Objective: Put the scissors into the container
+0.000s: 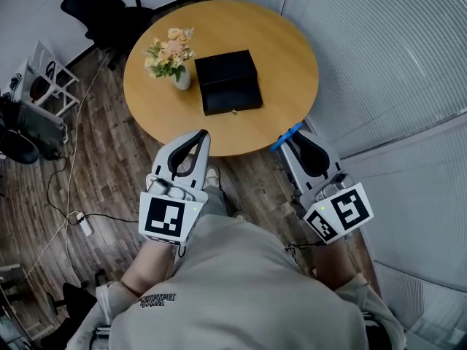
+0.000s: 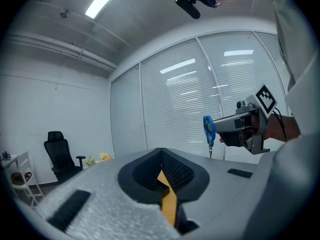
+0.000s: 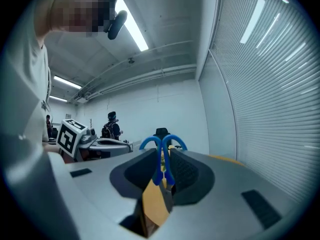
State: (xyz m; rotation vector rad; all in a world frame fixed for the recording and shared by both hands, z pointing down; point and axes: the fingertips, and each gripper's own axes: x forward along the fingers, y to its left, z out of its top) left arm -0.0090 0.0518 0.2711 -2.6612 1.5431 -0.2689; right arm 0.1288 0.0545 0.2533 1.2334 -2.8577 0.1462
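Blue-handled scissors (image 1: 286, 137) are clamped in my right gripper (image 1: 292, 134), which hangs just off the near right edge of the round table. In the right gripper view the two blue handle loops (image 3: 162, 151) stick up between the jaws of my right gripper (image 3: 165, 159). The container is a black box (image 1: 229, 81) in the middle of the table; its lid looks down, with a small clasp in front. My left gripper (image 1: 203, 134) is held at the table's near edge, shut with nothing in it. The left gripper view shows my left gripper (image 2: 162, 156) and the scissors (image 2: 209, 130) to its right.
A white vase of flowers (image 1: 174, 58) stands just left of the box on the wooden table (image 1: 284, 49). A black office chair (image 1: 102, 9) sits beyond the table at the far left. Cables and a rack (image 1: 36, 93) lie on the floor to the left. Window blinds run along the right.
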